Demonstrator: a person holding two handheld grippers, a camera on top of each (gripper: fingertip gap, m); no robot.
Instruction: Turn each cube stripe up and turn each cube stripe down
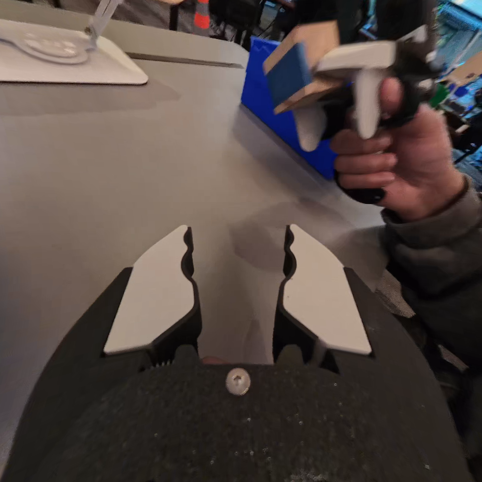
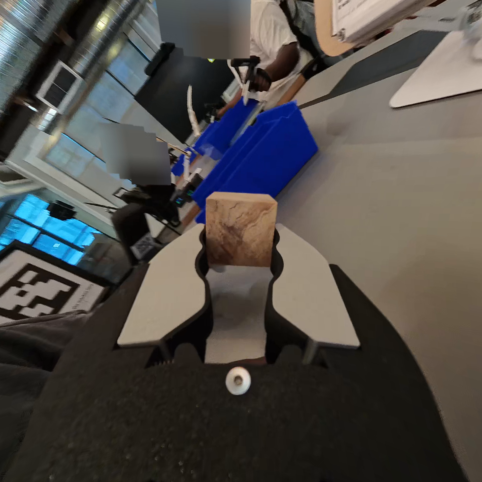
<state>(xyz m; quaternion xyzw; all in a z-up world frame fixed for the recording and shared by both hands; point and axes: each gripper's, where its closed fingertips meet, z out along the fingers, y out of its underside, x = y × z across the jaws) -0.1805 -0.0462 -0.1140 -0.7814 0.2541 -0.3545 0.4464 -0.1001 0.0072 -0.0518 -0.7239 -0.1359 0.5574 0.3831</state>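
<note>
Wooden cube with the blue stripe (image 1: 300,75) up in the air off to the right, well clear of the grey tabletop (image 1: 130,169), nowhere near the left gripper (image 1: 238,250), jaws apart and empty, low over the table. Pinched at the tips of the right gripper (image 2: 238,242), rolled sideways, plain wood grain facing its camera, stripe facing toward the left gripper. Probably just needs more wrist roll before going back down.
</note>
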